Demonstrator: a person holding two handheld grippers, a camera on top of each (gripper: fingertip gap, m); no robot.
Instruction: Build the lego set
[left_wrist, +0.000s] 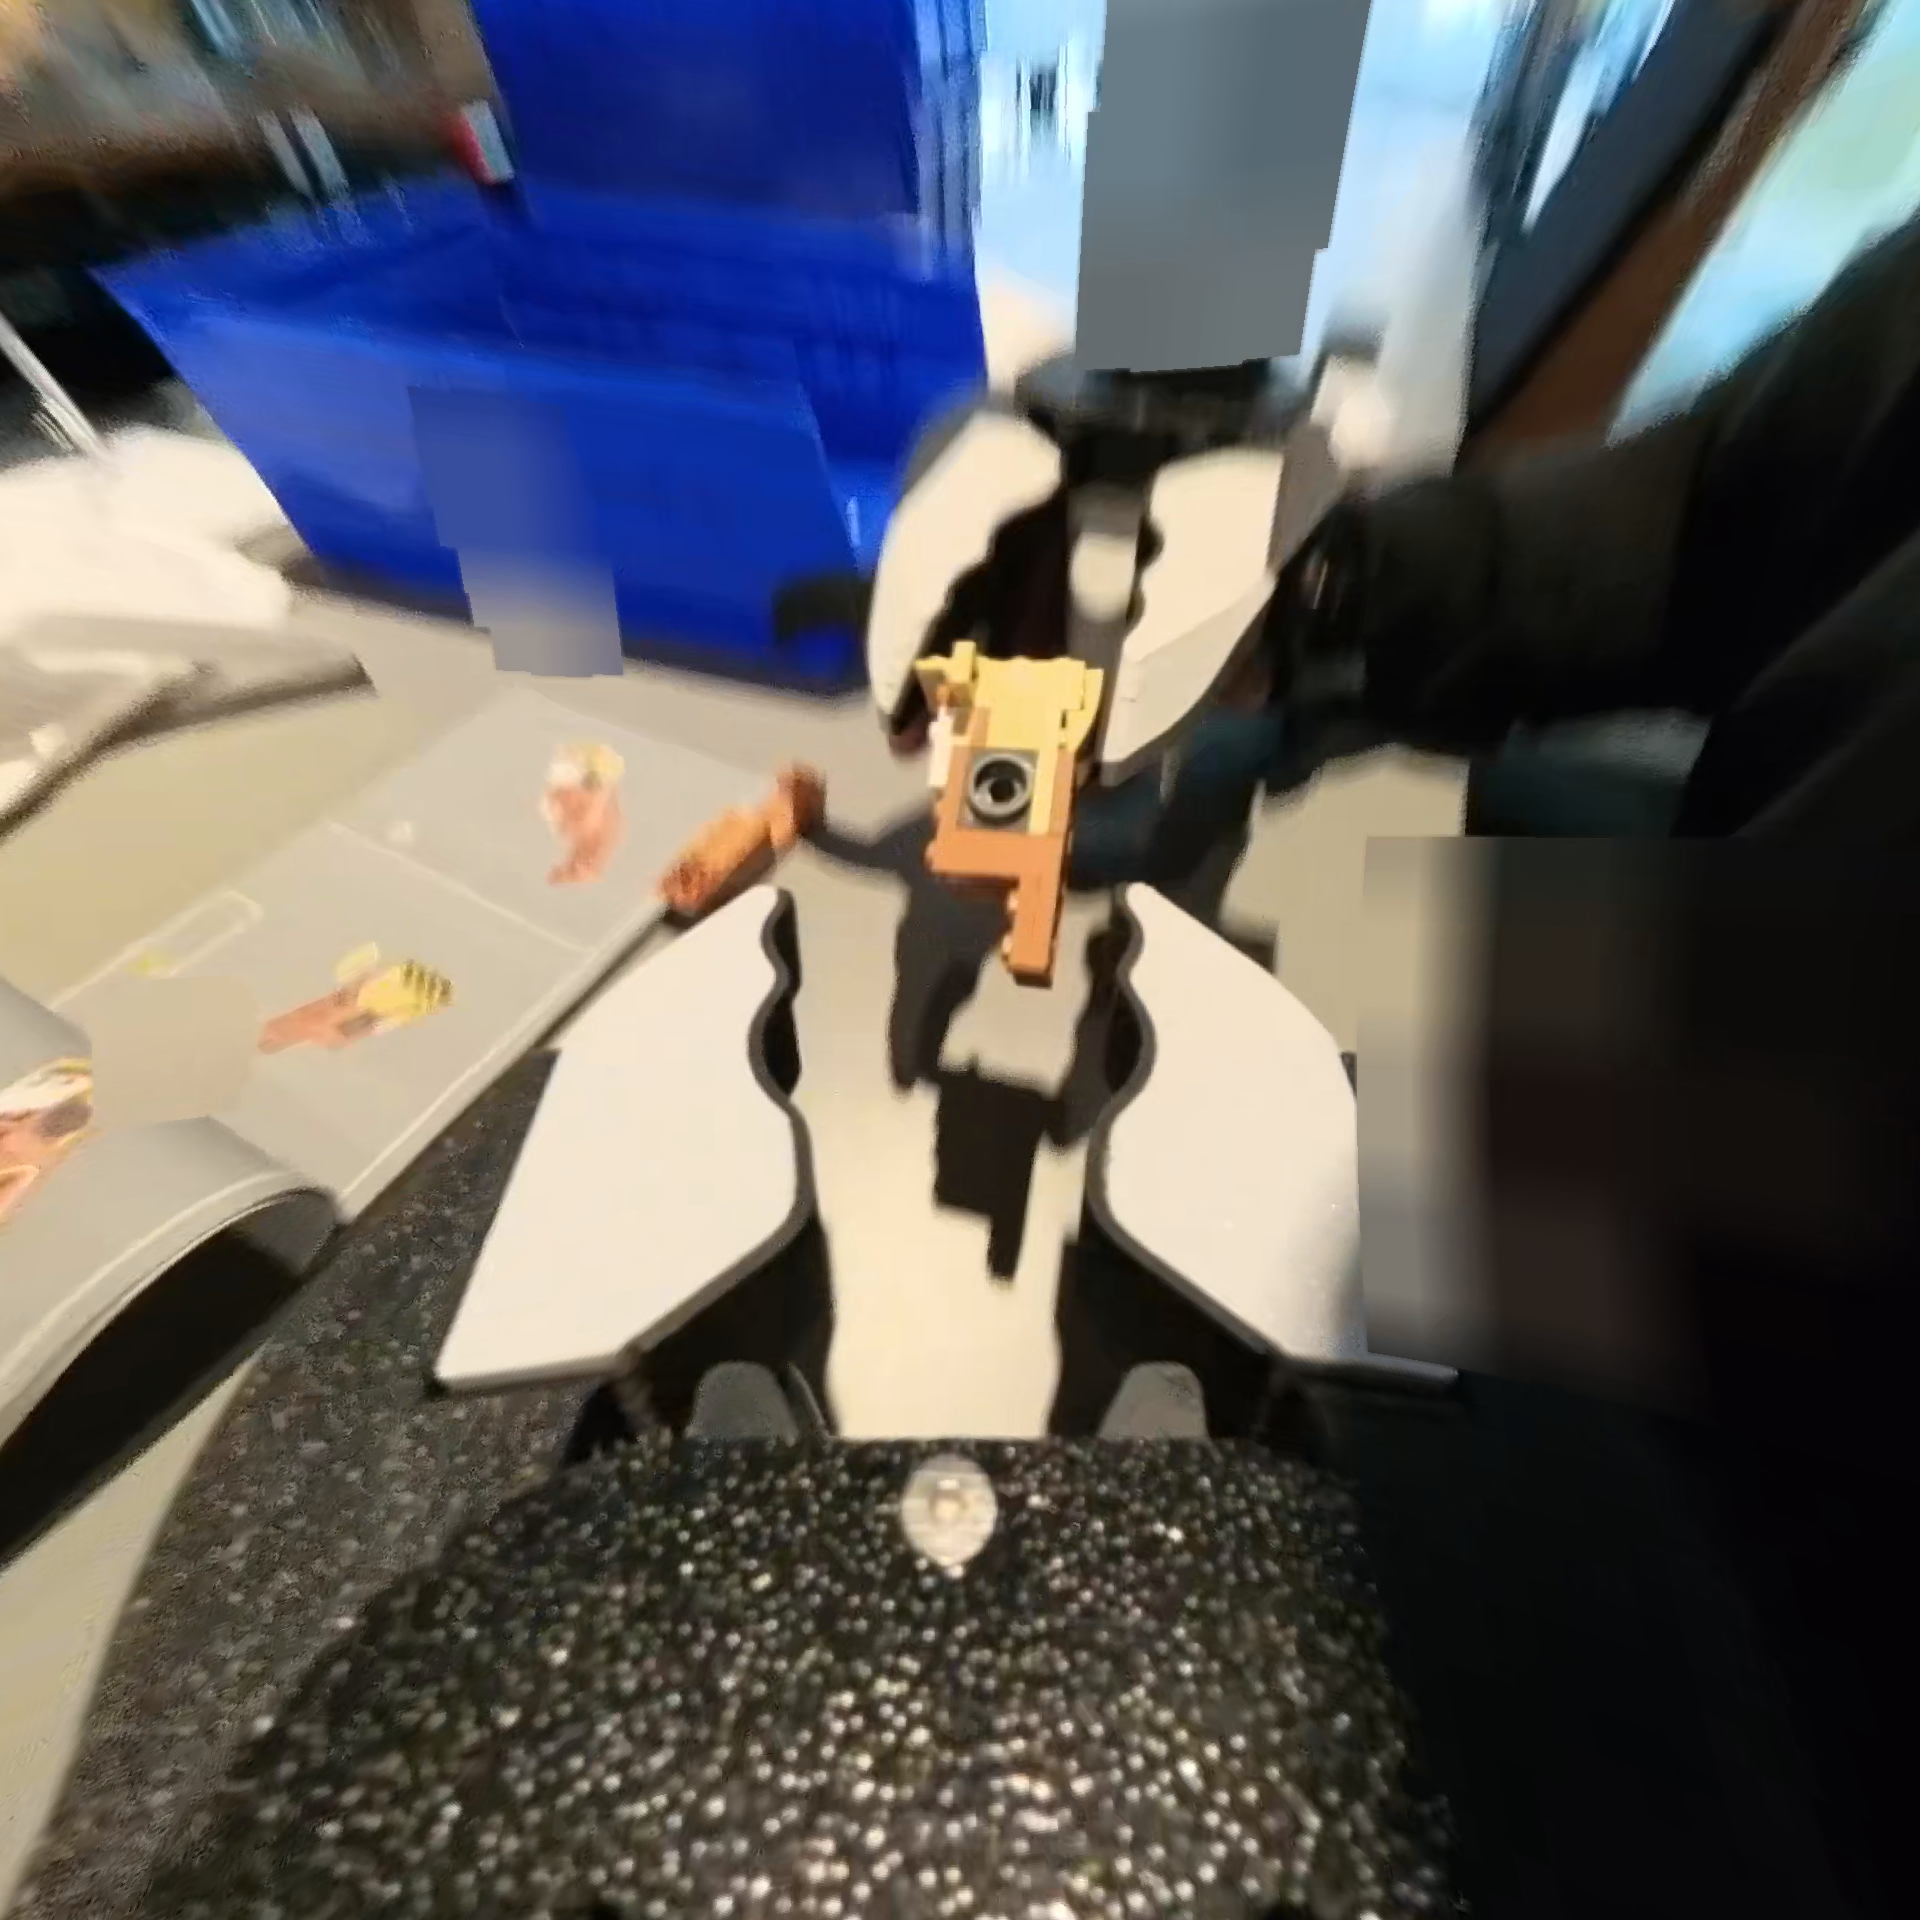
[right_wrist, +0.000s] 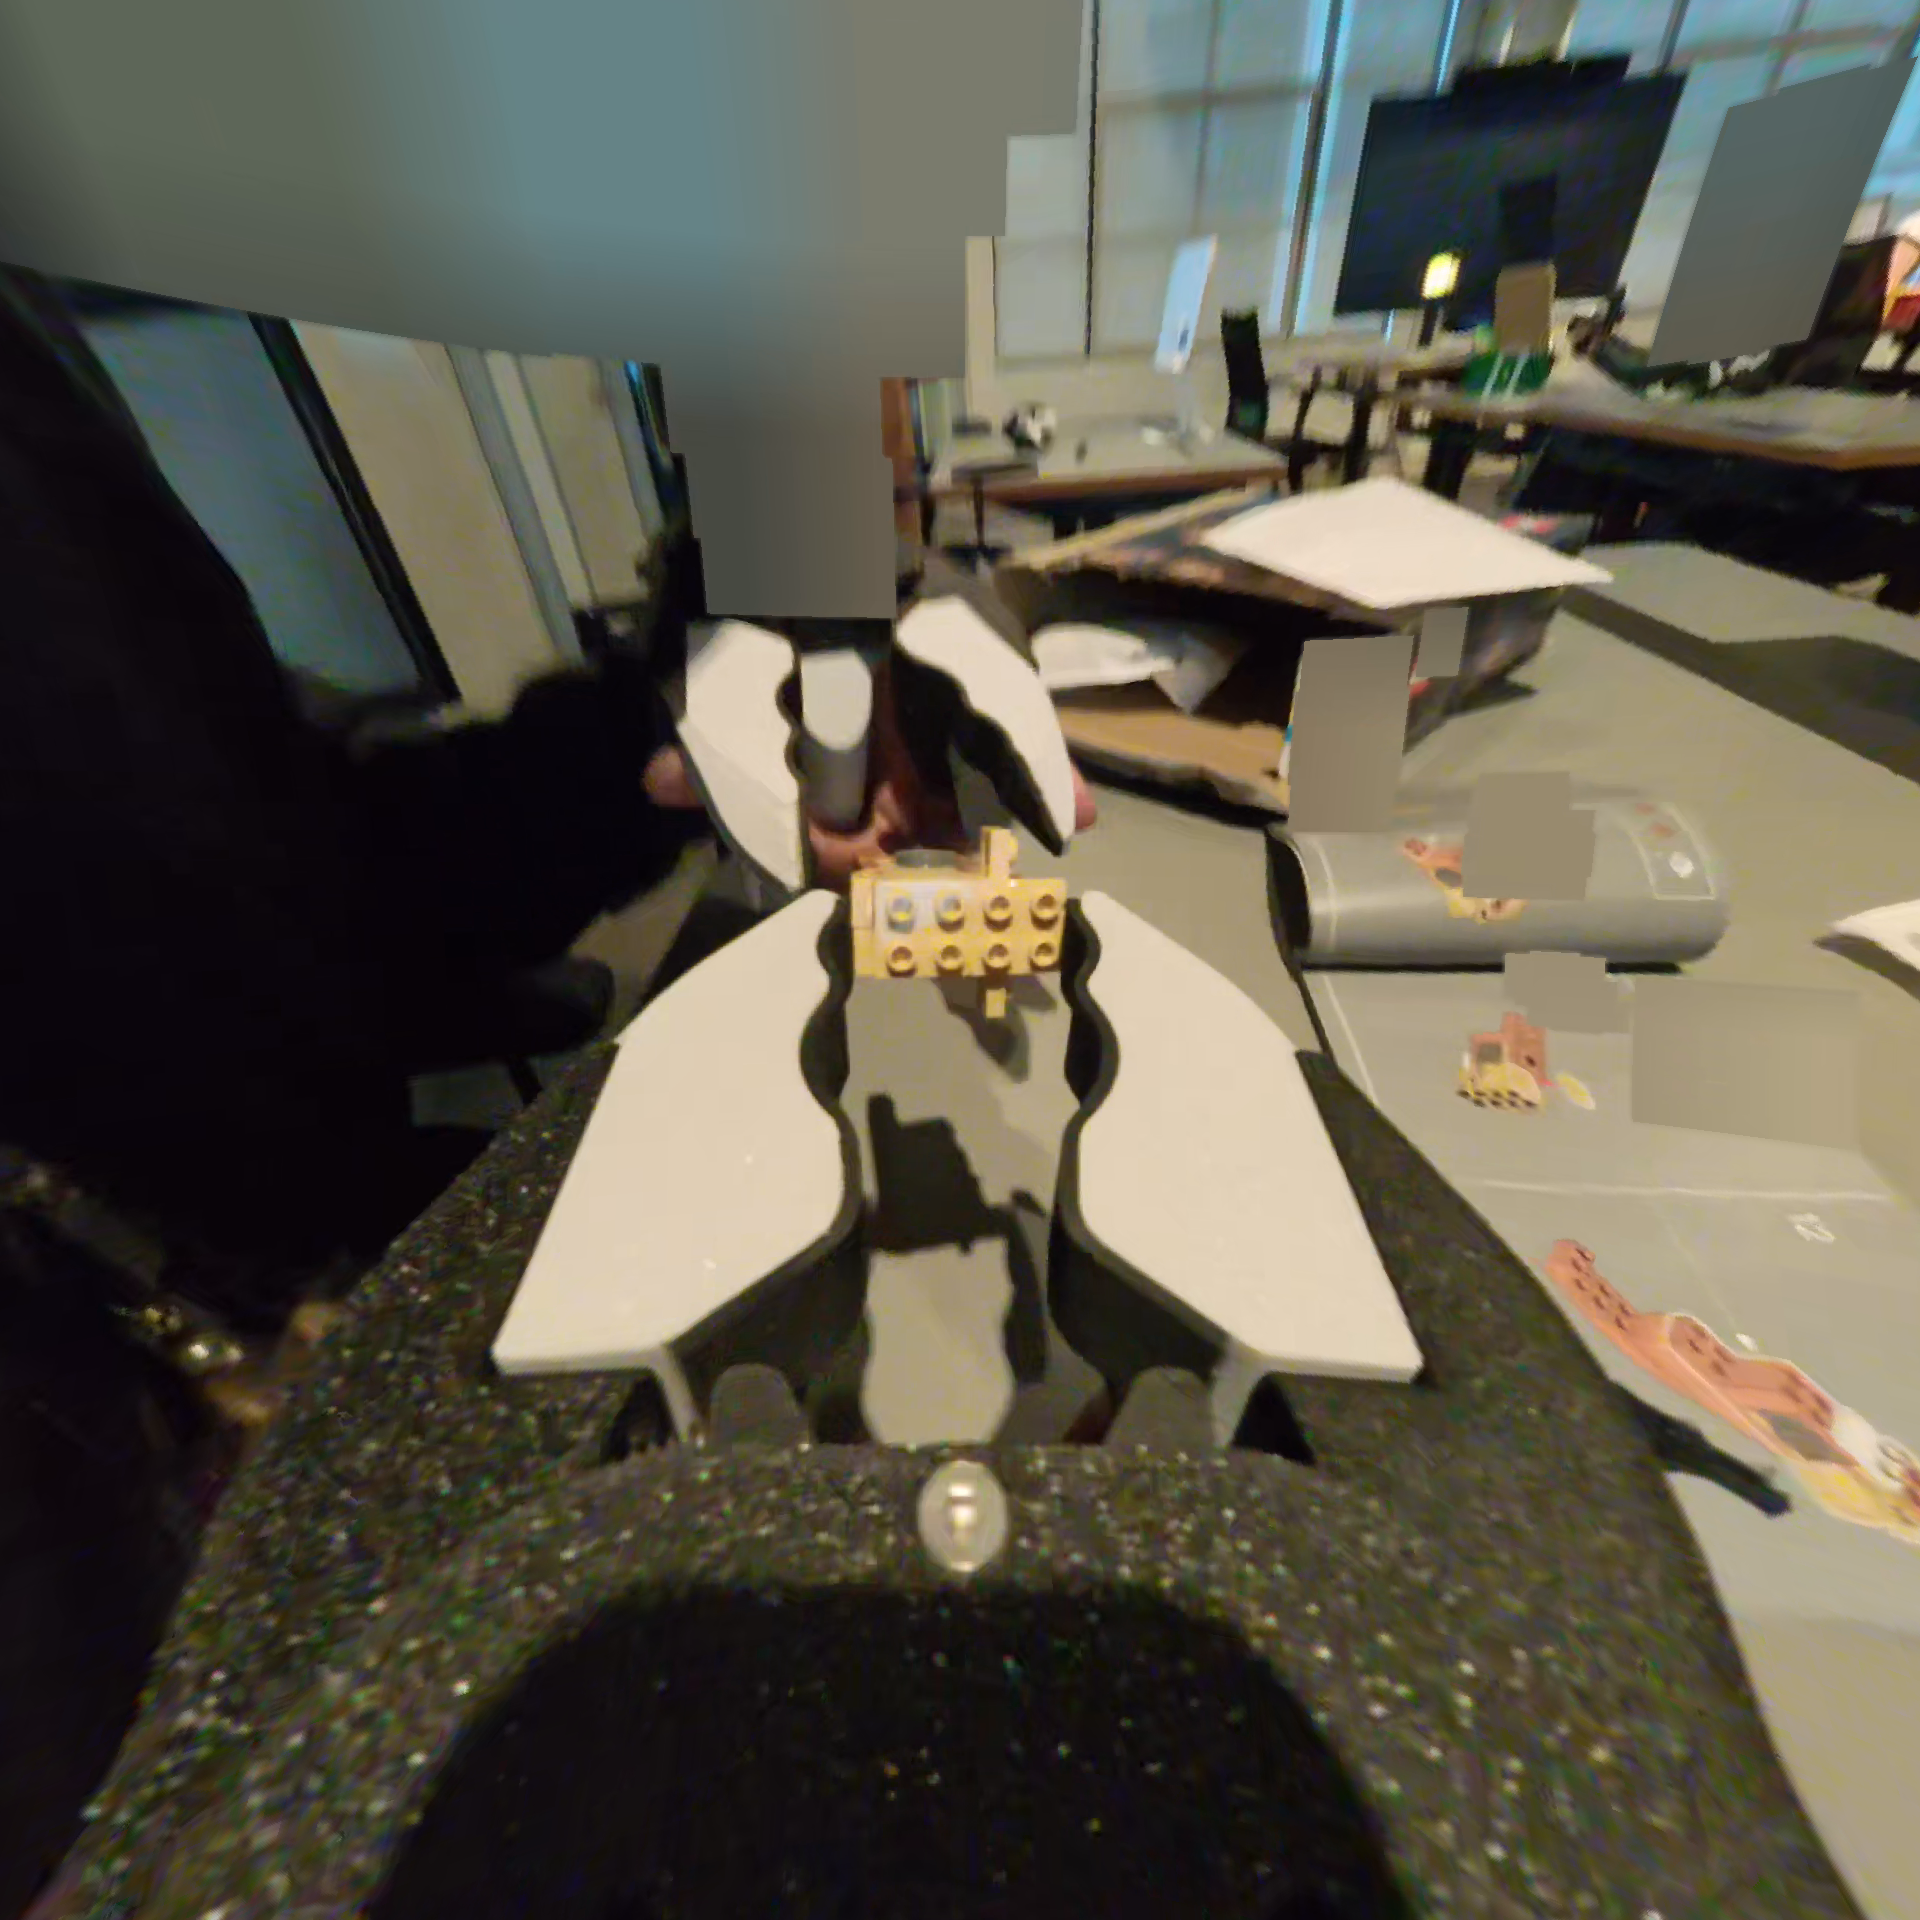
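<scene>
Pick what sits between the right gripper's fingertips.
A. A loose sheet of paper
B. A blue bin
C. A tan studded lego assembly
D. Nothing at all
C: in the right wrist view the tan studded lego assembly sits between the two fingertips of the right gripper, lifted above its own shadow.

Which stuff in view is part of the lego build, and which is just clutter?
Job:
tan-and-brown lego sub-assembly, gripped by right claw
left claw, open
loose brown piece
instruction booklet

Lying about:
blue bin
cardboard box
monitor
</scene>
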